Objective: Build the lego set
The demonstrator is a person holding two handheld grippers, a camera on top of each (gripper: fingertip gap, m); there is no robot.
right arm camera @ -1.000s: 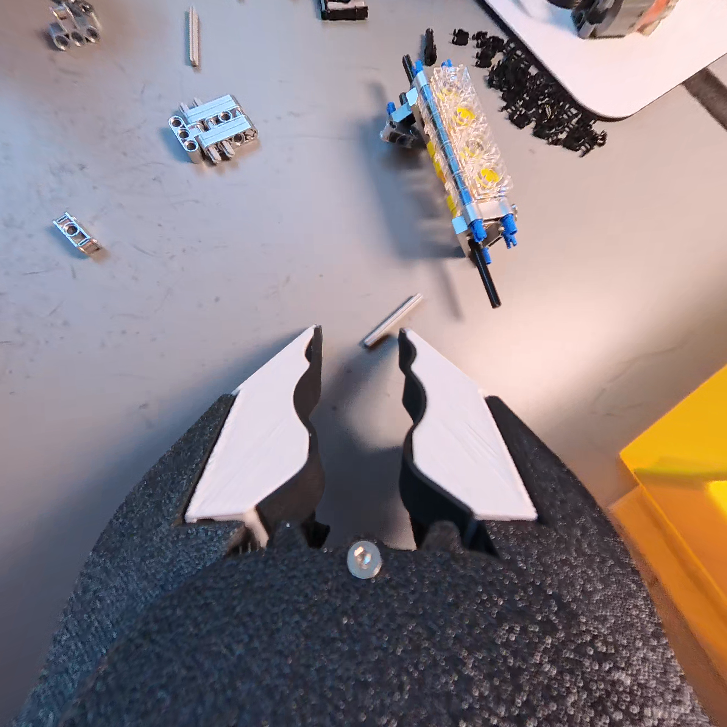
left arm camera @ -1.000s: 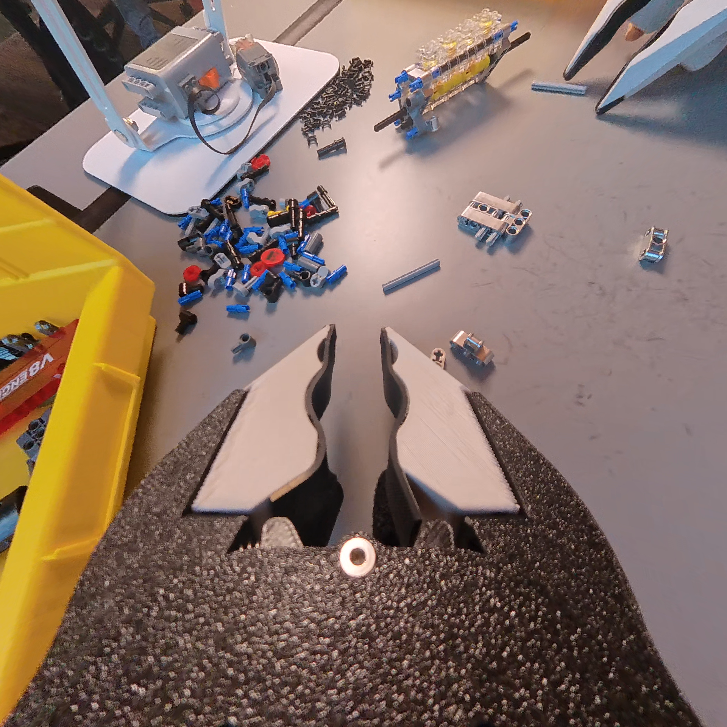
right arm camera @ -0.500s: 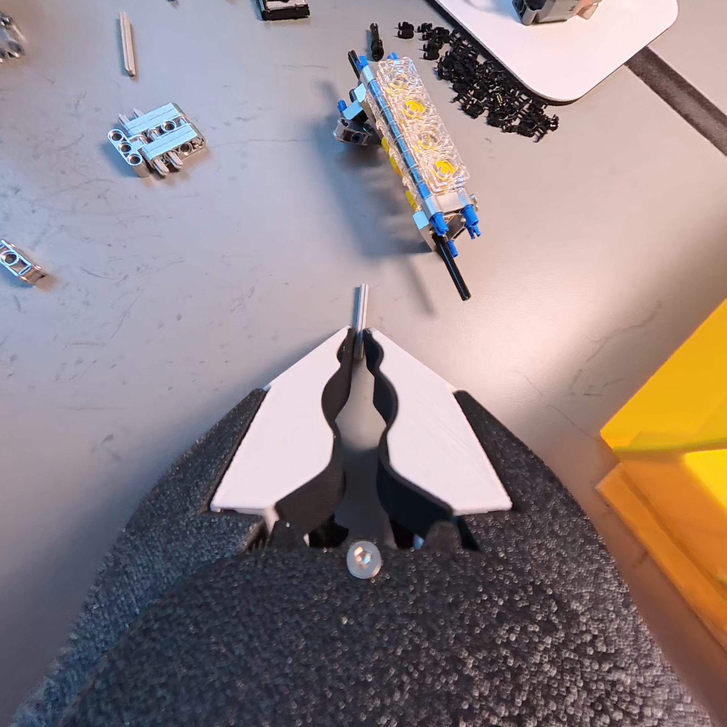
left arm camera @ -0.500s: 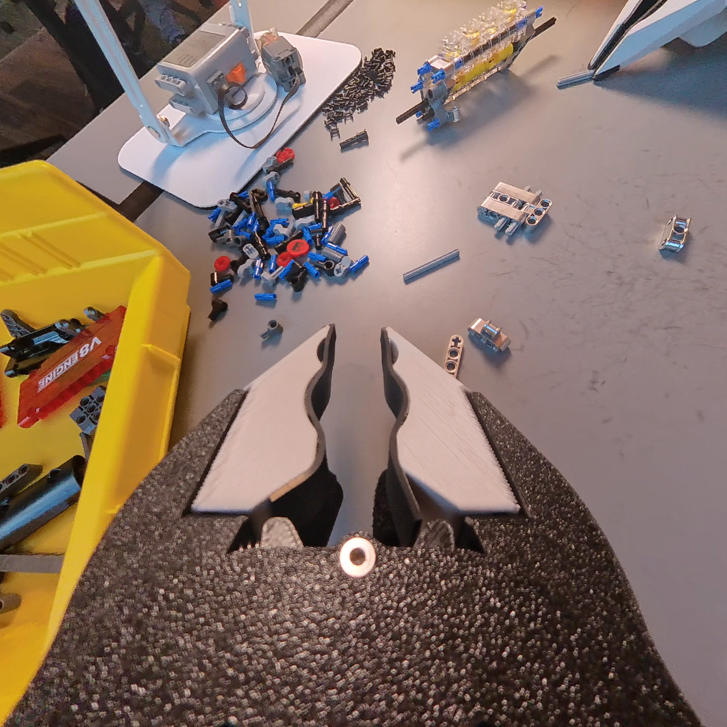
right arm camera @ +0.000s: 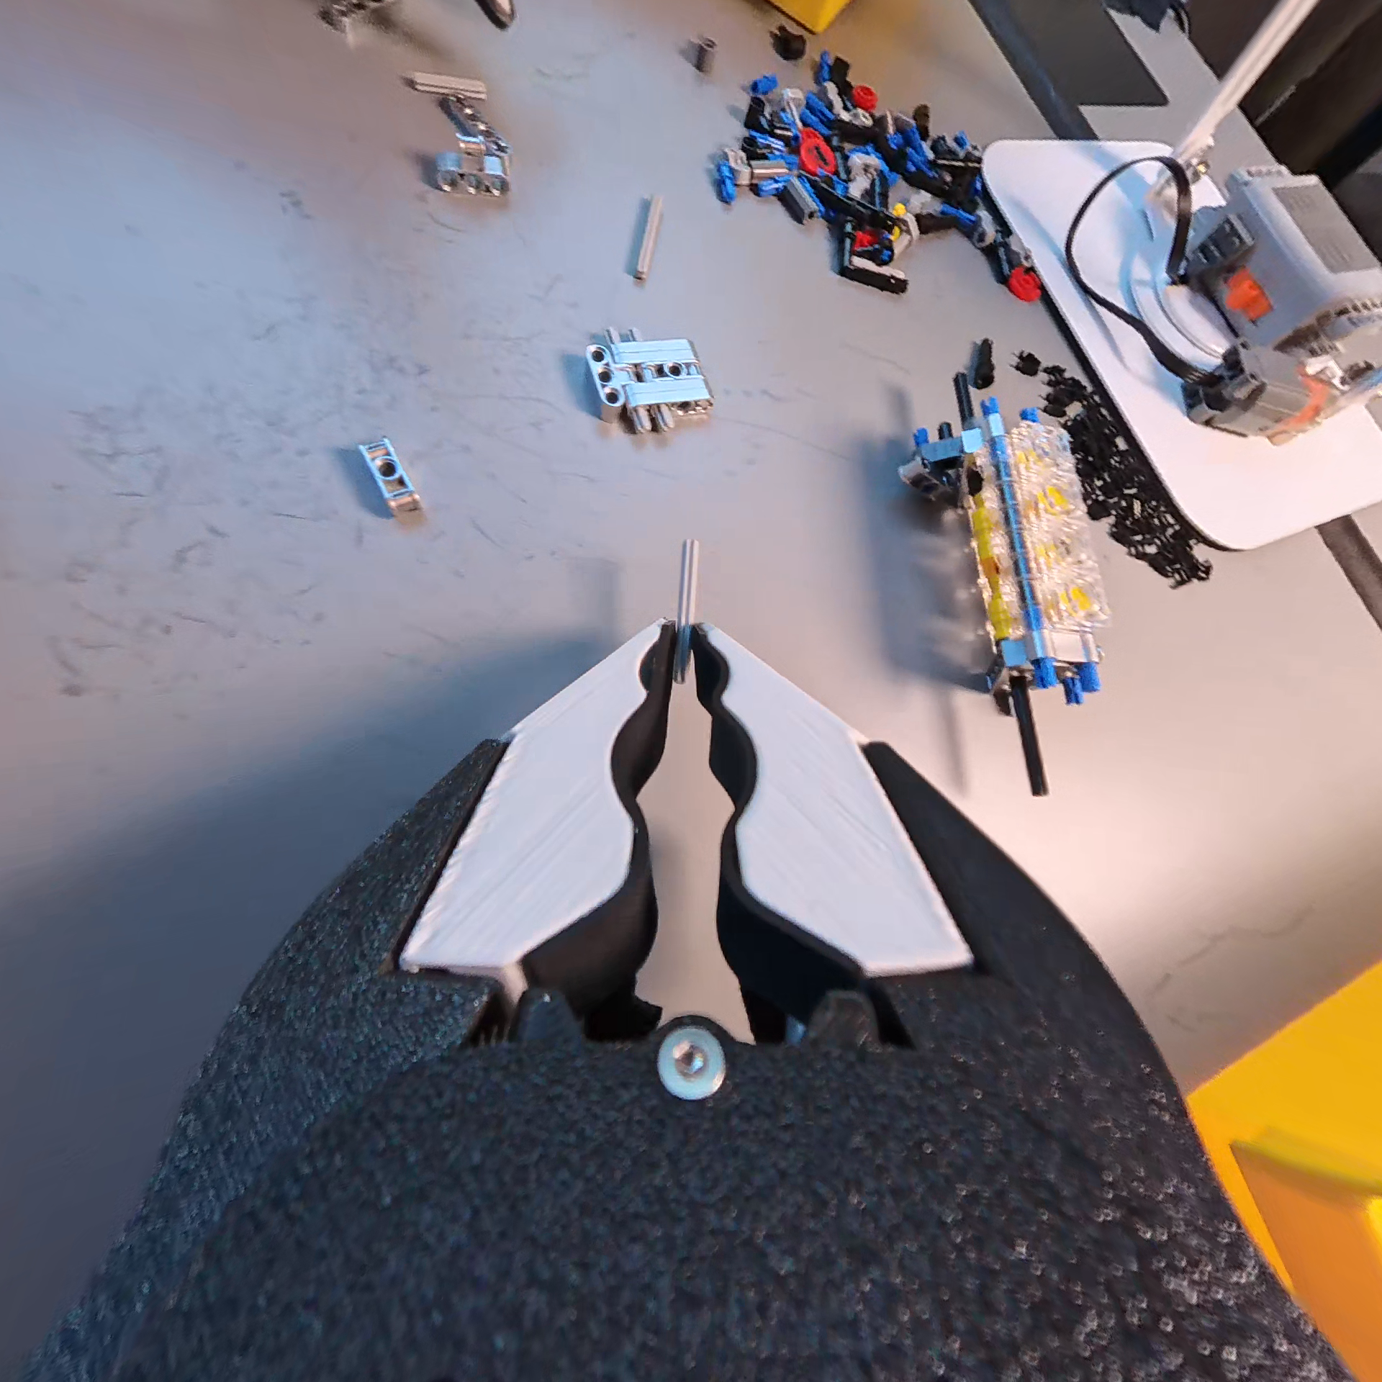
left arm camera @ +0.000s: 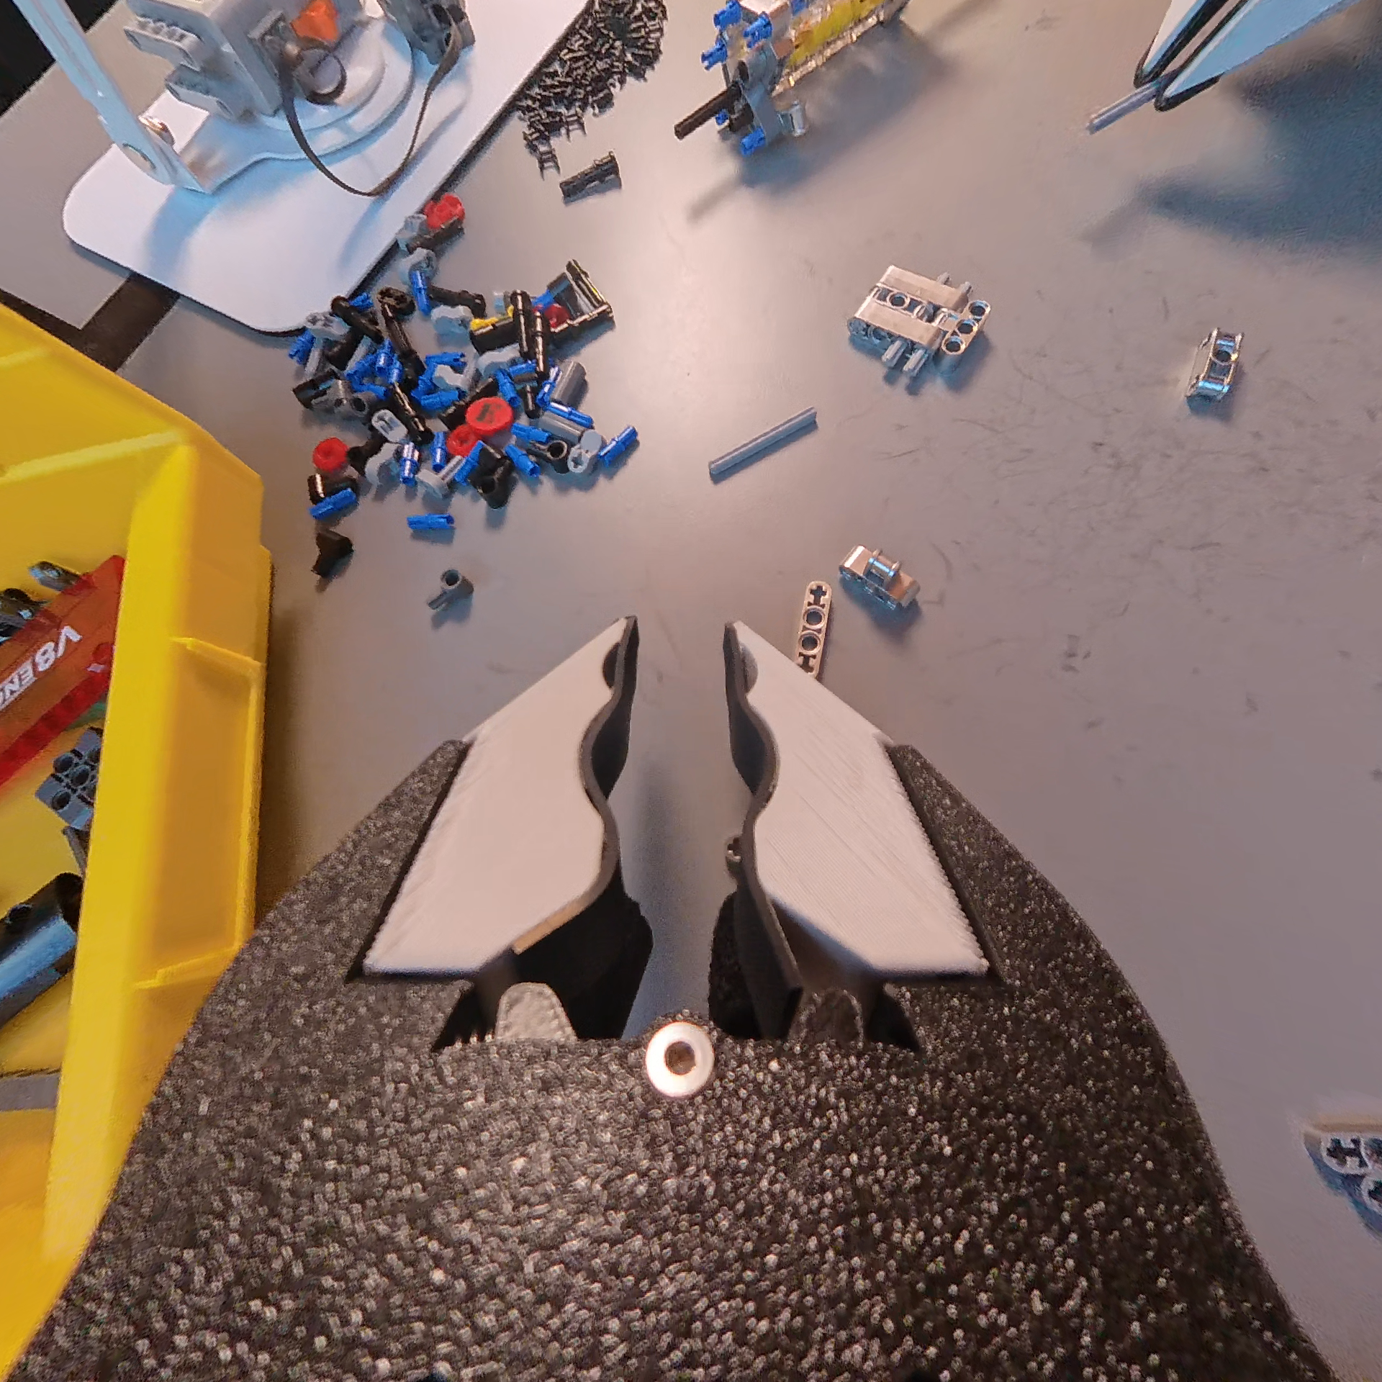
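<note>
Right claw (right arm camera: pixel 684 636): closed on a thin grey rod (right arm camera: pixel 686 591) by one end, at frame centre; a firm, steady pinch seems wise
Left claw (left arm camera: pixel 680 636): parted, empty, above the tabletop (left arm camera: pixel 1122 748), at frame centre

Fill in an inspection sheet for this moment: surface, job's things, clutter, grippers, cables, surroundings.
Surface: grey table, scuffed and marked.
Job's things: thin grey axle pinched at one end, the rest sticking out forward; clear and yellow block assembly lying to its right.
Clutter: pile of blue, black and red pins; heap of black pins; grey beam cluster; second loose axle; small connectors scattered.
Grippers: right gripper jaws closed on the axle; left gripper jaws apart, empty, above bare table.
Cables: black cable looping from the grey motor unit on the white base plate.
Surroundings: yellow bin holding parts.
</note>
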